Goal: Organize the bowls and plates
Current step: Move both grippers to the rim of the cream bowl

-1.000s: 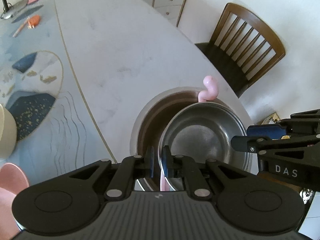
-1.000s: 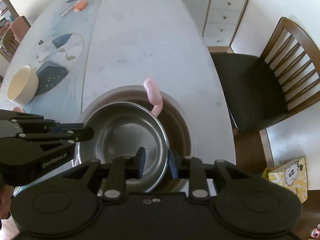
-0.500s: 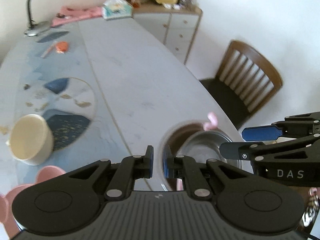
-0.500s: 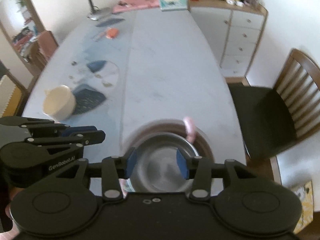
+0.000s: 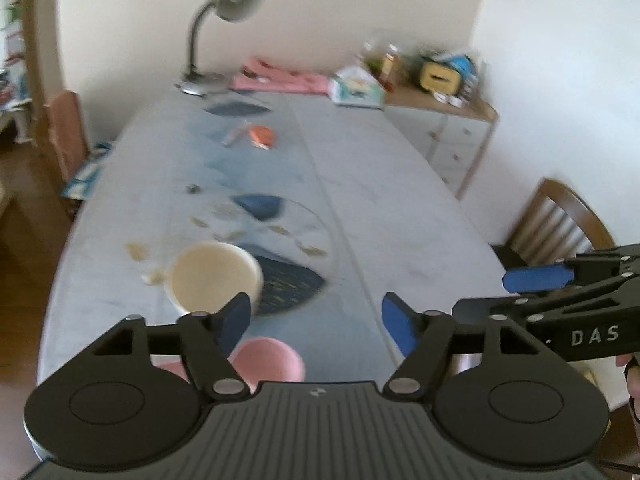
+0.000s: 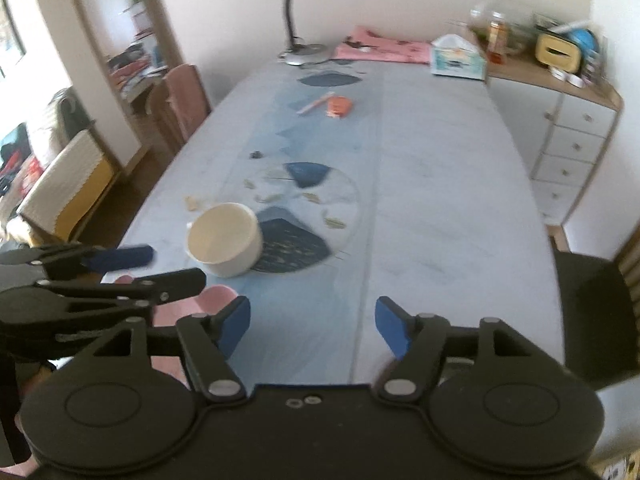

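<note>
A cream bowl (image 5: 214, 276) stands on the table's left part, also in the right wrist view (image 6: 225, 238). A pink dish (image 5: 268, 364) lies close in front of my left gripper (image 5: 316, 320), which is open and empty above the table. The pink dish (image 6: 212, 300) shows partly behind the left gripper's fingers (image 6: 120, 258) in the right wrist view. My right gripper (image 6: 312, 326) is open and empty, side by side with the left one (image 5: 536, 276). The steel bowl and brown plate are out of view.
A long table with a blue patterned runner (image 6: 312, 184) stretches ahead. A desk lamp (image 6: 308, 12), pink cloth, tissue box (image 6: 458, 58) and orange item (image 6: 338, 106) sit at the far end. A wooden chair (image 5: 560, 220) and white drawers (image 6: 572, 152) stand right.
Both grippers let go of the steel bowl, opened wide and lifted and tilted up. The view swung from the bowl and brown plate to the whole table.
</note>
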A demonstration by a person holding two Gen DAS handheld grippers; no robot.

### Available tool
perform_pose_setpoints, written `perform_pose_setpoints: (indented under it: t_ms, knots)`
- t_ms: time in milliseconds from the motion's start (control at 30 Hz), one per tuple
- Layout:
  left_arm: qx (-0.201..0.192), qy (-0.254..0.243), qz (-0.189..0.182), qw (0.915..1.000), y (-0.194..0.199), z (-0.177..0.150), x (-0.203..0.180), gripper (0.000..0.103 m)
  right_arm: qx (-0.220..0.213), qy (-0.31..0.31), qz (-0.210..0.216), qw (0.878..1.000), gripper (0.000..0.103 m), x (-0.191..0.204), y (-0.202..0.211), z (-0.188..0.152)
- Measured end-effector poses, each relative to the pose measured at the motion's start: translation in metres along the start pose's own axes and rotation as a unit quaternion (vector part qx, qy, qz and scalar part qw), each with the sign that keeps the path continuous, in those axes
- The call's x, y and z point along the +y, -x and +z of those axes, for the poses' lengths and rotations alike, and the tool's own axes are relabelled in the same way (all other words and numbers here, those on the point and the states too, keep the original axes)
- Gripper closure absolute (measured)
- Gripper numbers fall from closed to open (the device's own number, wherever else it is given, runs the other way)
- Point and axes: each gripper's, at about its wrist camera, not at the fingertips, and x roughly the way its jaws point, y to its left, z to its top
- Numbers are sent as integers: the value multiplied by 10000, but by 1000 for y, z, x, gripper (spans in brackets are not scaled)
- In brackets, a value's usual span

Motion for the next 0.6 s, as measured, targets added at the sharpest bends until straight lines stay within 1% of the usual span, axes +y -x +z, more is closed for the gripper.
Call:
perform_pose_setpoints:
  t_ms: [133,200,300,367,467,600]
  knots:
    - [20,254,170,9995,0,4,26,29,127,212,132,9996,26,18,-20,14]
    - [10,362,291,9989,-4,8,39,26,169,366,184,9990,23,27,-32,24]
    - [27,462,557,9974,-12,12,55,25,248,493,276,9981,19,35,-51,37]
    - [94,527,725,9959,-23,16,66,25,311,540,359,9974,15,39,-64,46]
    - [205,663,808,9943,-40,20,85,25,395,647,418,9962,14,43,-87,58]
    - [392,871,974,9907,-71,26,108,25,535,640,474,9954,14,43,-126,74]
